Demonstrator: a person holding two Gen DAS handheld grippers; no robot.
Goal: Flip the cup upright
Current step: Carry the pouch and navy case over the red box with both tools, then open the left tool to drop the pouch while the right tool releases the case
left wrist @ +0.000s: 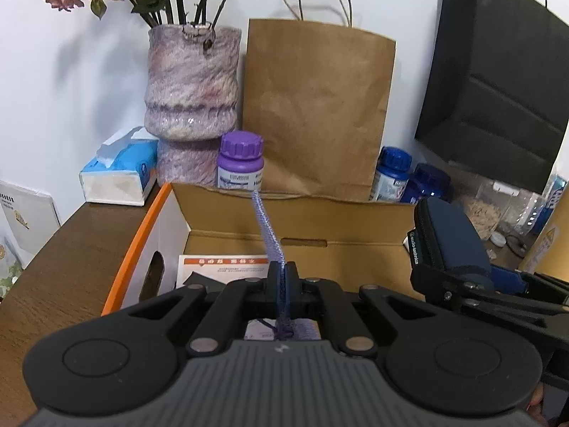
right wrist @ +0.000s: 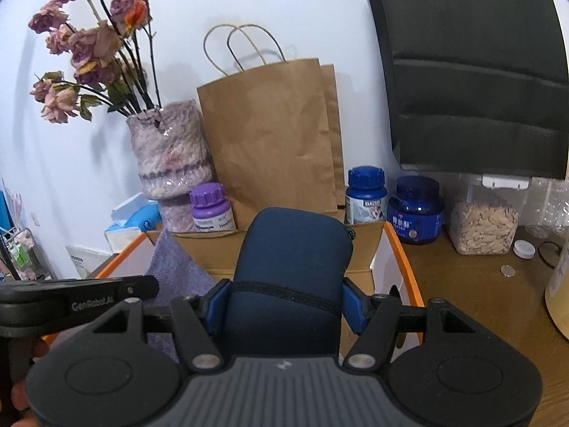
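No cup shows in either view. My left gripper (left wrist: pixel 282 277) is shut on a purple woven cloth (left wrist: pixel 269 229), seen edge-on and rising from the jaws. In the right wrist view the same cloth (right wrist: pixel 174 267) hangs flat beside the left gripper (right wrist: pixel 151 284). My right gripper (right wrist: pixel 284 306) is shut on a navy zip case (right wrist: pixel 291 256), with its blue pads (right wrist: pixel 352 306) pressing on the sides. The case (left wrist: pixel 448 245) also shows at the right of the left wrist view. Both held things hover over an open cardboard box with an orange rim (left wrist: pixel 135 245).
Behind the box stand a fuzzy purple vase of dried roses (left wrist: pixel 192 82), a brown paper bag (left wrist: pixel 316 106), a purple-capped bottle (left wrist: pixel 240 160) and blue bottles (right wrist: pixel 366 195). A tissue box (left wrist: pixel 117 174) lies left. A clear seed container (right wrist: pixel 483 224) and a black chair back (right wrist: pixel 473 71) are right.
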